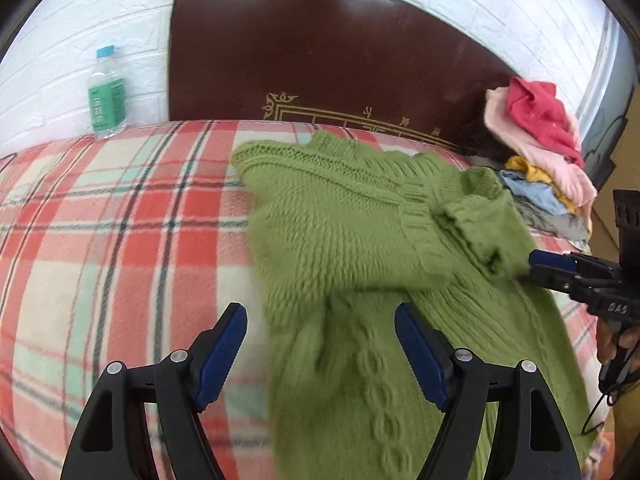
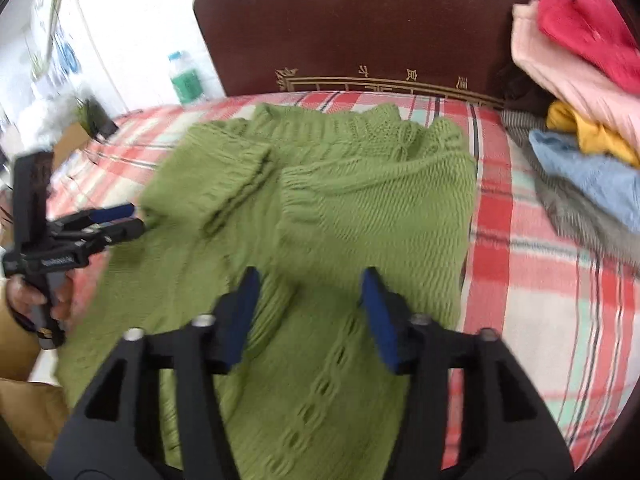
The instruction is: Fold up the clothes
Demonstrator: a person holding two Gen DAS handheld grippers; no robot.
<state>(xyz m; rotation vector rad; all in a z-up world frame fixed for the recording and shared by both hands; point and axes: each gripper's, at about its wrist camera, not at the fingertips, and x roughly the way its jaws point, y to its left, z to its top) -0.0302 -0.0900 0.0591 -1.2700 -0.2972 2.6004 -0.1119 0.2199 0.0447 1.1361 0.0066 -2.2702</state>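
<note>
A green knit sweater (image 1: 352, 240) lies on the plaid blanket (image 1: 120, 240), both sleeves folded in over its body; it also shows in the right wrist view (image 2: 360, 208). In its own view, my left gripper (image 1: 320, 340) is open above the sweater's lower left edge, with nothing between the pads. In its own view, my right gripper (image 2: 310, 308) is open over the sweater's middle and holds nothing. In each view the other gripper (image 1: 532, 266) (image 2: 134, 218) shows at the sweater's side edge, by a folded sleeve cuff.
A pile of clothes (image 1: 540, 160), red, pink, yellow and blue, sits on the bed's right side (image 2: 580, 100). A dark brown headboard (image 1: 320, 48) stands behind the bed. A water bottle (image 1: 106, 92) stands at the back left by the white brick wall.
</note>
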